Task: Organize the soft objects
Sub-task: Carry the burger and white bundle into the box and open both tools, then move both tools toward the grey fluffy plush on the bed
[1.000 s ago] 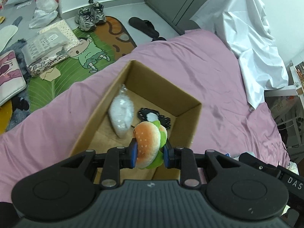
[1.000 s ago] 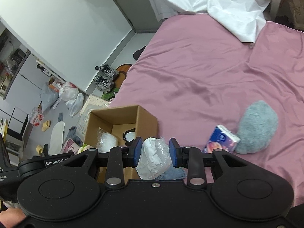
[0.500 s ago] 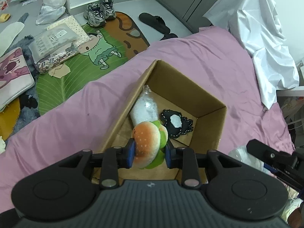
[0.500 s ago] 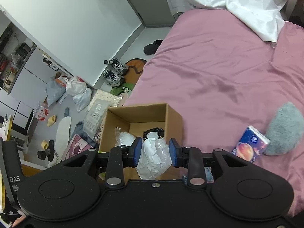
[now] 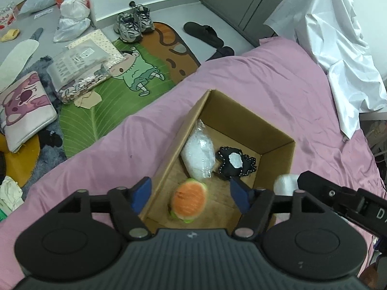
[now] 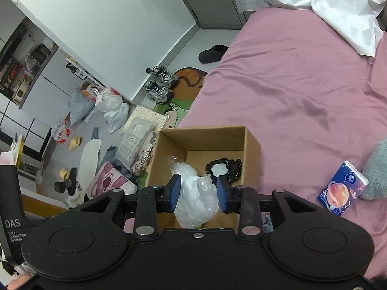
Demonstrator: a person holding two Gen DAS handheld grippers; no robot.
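Observation:
An open cardboard box [image 5: 278, 135] sits on the pink bed. My left gripper [image 5: 191, 193] is open above its near end. A plush hamburger [image 5: 189, 200], blurred, lies free inside the box below it. A clear bag of white filling [image 5: 199, 154] and a black-and-white soft pad [image 5: 235, 162] lie further in. My right gripper [image 6: 198, 193] is shut on a crumpled white plastic bag [image 6: 197, 201], held over the box [image 6: 252, 145] near edge. The bag [image 5: 285, 184] also shows in the left wrist view.
A blue tissue pack [image 6: 342, 192] and a grey fluffy cushion [image 6: 376, 171] lie on the bed right of the box. A white sheet [image 5: 338, 48] is heaped at the bed's far side. The floor on the left holds shoes [image 5: 133, 24], bags and a cartoon rug [image 5: 135, 82].
My left gripper has opened and let go of the plush hamburger, which has dropped into the box. My right gripper, still holding the white bag, has moved closer over the box.

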